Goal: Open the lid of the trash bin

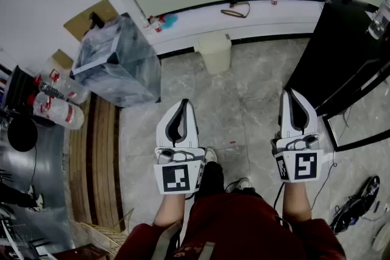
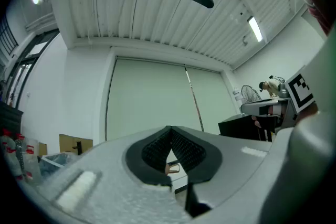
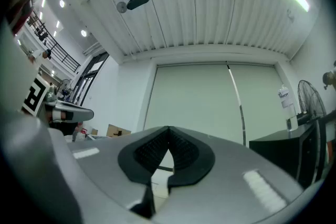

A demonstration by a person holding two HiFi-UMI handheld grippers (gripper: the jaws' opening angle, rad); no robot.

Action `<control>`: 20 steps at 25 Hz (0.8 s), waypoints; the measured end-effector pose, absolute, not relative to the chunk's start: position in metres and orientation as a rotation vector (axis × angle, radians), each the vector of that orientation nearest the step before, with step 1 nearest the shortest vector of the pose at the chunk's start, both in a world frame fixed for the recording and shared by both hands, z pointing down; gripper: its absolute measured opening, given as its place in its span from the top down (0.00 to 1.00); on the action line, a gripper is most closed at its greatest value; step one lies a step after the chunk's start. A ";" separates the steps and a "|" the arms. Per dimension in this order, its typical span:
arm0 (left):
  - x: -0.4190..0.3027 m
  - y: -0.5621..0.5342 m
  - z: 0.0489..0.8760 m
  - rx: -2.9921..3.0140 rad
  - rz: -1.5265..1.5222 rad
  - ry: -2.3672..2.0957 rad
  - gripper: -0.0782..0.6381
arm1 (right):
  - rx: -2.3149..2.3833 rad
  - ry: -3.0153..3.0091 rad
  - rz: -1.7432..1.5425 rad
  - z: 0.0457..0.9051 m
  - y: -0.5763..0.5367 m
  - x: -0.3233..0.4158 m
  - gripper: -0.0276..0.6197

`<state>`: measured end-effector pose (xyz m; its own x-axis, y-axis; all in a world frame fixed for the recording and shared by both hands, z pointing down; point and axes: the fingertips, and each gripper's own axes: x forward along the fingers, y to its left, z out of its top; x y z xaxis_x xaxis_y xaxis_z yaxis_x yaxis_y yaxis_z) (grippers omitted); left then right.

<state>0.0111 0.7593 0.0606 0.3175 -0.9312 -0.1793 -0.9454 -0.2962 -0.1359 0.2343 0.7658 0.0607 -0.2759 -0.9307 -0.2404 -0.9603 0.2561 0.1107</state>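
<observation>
On the grey stone floor, seen from the head view, we stand with both forearms reached straight ahead and roughly parallel, well apart from each other. The left gripper and the right gripper are held side by side at about the same height, noses tipped slightly upward and aimed at the far wall. Each carries its marker cube nearest our body, the left one and the right one, above a bare forearm coming out of a dark red garment.

In the left gripper view, the jaws of the left gripper are clenched, ribbed pads meeting at the tips, with nothing between them. In the right gripper view, the right gripper shows the same: jaws clenched tip to tip and empty.

The trash bin, small and cream-coloured, stands ahead of us against the foot of the white wall ledge, between the lines of the two grippers and well apart from both. Its lid lies down on the bin. A larger grey bin lined with plastic stands to its left, and a black cabinet to its right.
</observation>
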 end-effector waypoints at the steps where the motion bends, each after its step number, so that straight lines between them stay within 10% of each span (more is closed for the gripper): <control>1: 0.012 0.758 0.061 -2.364 0.096 1.714 0.88 | -1.812 2.387 0.359 0.061 0.766 0.234 0.96; 20: -0.123 0.638 0.087 -2.483 0.111 1.652 0.88 | -1.903 2.343 0.300 0.077 0.657 0.097 0.96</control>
<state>-0.1227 0.6382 0.0870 0.3883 -0.9095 -0.1487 -0.9212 -0.3787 -0.0896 0.0968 0.6575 0.0771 -0.2094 -0.9556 -0.2074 -0.9770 0.1957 0.0847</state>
